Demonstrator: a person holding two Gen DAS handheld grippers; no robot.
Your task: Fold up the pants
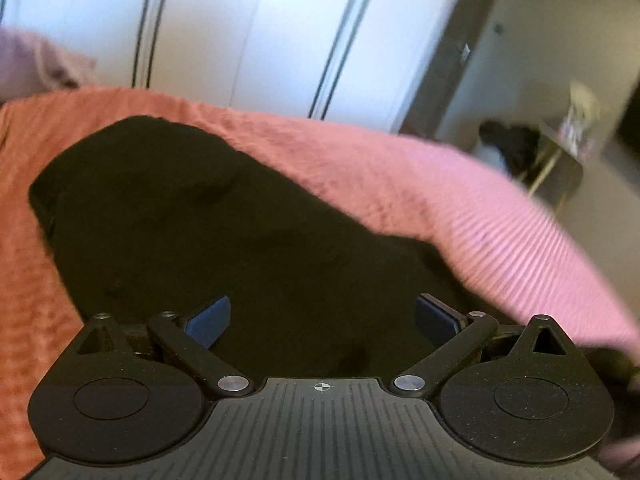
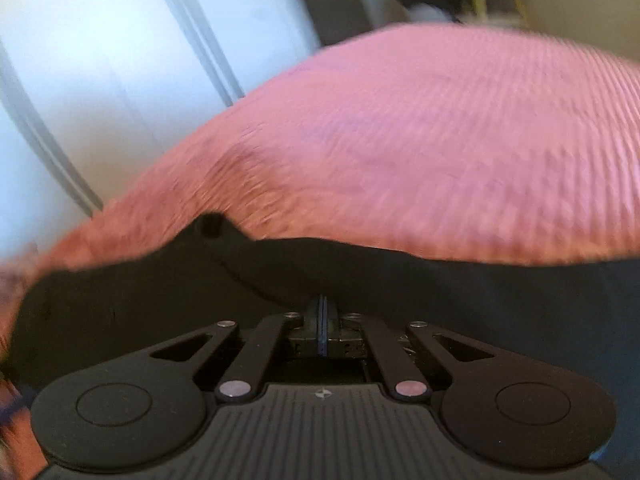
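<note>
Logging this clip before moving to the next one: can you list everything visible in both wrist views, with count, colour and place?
pants: one pair, black, spread on the bed cover, reaching back under both tools
bed cover: one, pink, ribbed, under the pants and filling most of the right wrist view
wardrobe doors: several panels, white with dark seams, behind the bed
pinkish fabric: one piece, far left edge, too blurred to identify
small table: one, far right background, with blurred items on top
dark heap: one, black, beside that table, unclear what it is
left tool: one, black with blue pads, jaws wide apart above the pants
right tool: one, black, jaws together at the edge of the pants
</note>
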